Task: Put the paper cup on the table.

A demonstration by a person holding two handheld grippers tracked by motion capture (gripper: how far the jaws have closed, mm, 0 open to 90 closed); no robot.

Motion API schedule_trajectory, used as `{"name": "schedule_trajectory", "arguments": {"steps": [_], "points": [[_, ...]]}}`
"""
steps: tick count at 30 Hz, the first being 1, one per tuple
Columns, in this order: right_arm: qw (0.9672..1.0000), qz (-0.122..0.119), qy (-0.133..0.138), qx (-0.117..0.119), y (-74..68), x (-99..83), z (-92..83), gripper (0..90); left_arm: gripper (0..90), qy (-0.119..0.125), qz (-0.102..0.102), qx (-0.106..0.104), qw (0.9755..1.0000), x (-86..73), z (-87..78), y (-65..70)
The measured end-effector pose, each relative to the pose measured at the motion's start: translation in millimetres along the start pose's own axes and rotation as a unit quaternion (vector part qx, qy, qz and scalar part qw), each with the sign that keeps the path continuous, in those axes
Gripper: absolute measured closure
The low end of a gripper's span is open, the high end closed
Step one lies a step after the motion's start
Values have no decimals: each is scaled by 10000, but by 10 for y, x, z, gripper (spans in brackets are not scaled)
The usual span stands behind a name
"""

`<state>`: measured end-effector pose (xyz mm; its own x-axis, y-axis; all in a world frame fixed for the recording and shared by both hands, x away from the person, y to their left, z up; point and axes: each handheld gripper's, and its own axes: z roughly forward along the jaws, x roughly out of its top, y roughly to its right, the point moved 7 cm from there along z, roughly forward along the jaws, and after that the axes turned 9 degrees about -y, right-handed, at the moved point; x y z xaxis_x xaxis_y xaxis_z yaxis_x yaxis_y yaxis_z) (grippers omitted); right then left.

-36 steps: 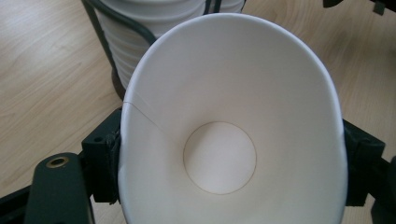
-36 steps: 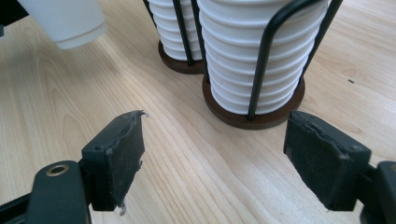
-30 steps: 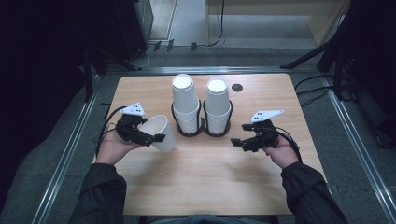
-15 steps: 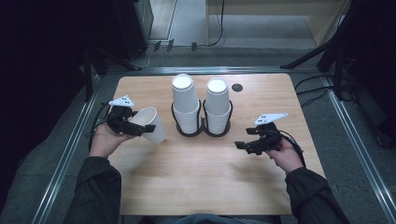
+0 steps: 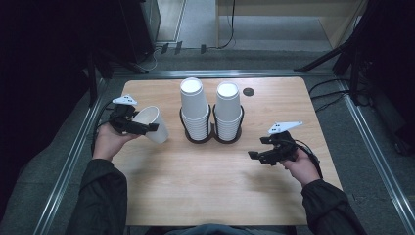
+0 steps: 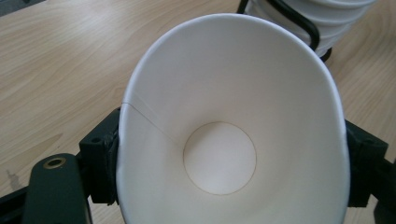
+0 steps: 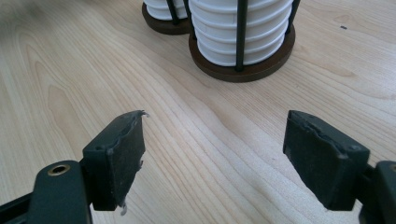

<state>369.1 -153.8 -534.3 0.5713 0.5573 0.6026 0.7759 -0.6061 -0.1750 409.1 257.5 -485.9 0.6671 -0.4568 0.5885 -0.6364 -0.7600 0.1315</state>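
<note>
- Compared with a second ago, the left gripper (image 5: 147,128) is seen carried outward toward the table's left edge, the single paper cup (image 5: 152,123) moved with it and tipped on its side; the right gripper (image 5: 254,155) is barely shifted.
- The single paper cup is clamped between the left gripper's jaws, its mouth turned toward that gripper's camera, left of the two stacks and apart from them.
- The right gripper's jaws are held wide apart, with only bare wooden table (image 5: 205,186) between them.
- In the left gripper view, the jaws are largely hidden behind the single paper cup (image 6: 224,135), whose lower rim is cut off.
- Counted: two grippers, one loose cup, two cup stacks (image 5: 195,110) (image 5: 228,111), each in a black wire holder (image 5: 199,139). The number of cups per stack cannot be made out.
- A small dark disc (image 5: 248,91) is seen beyond the stacks.
</note>
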Motion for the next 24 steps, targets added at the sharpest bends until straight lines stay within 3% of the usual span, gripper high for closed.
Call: {"name": "schedule_trajectory", "arguments": {"steps": [2, 5, 6, 12, 17, 24], "points": [[10000, -5, -10, -11, 0, -2, 4, 206, 168, -55, -11, 165, 9998, 4, -10, -47], [10000, -33, 12, -47, 2, 5, 9, 206, 164, -11, -114, 205, 9997, 8, -10, -118], [10000, -22, 6, -38, 2, 5, 10, 206, 164, -56, -138, 325, 9994, -8, -1, -167], [10000, -46, -33, -49, 5, -4, 19, 206, 157, -176, -344, 600, 9974, -112, 4, -344], [10000, -52, -29, -48, 2, 1, 16, 206, 156, -171, -481, 1025, 9934, -176, -13, -488], [9999, -99, -53, -33, -21, 14, 41, 206, 128, -309, -630, 1068, 9918, -262, 84, -575]]}}
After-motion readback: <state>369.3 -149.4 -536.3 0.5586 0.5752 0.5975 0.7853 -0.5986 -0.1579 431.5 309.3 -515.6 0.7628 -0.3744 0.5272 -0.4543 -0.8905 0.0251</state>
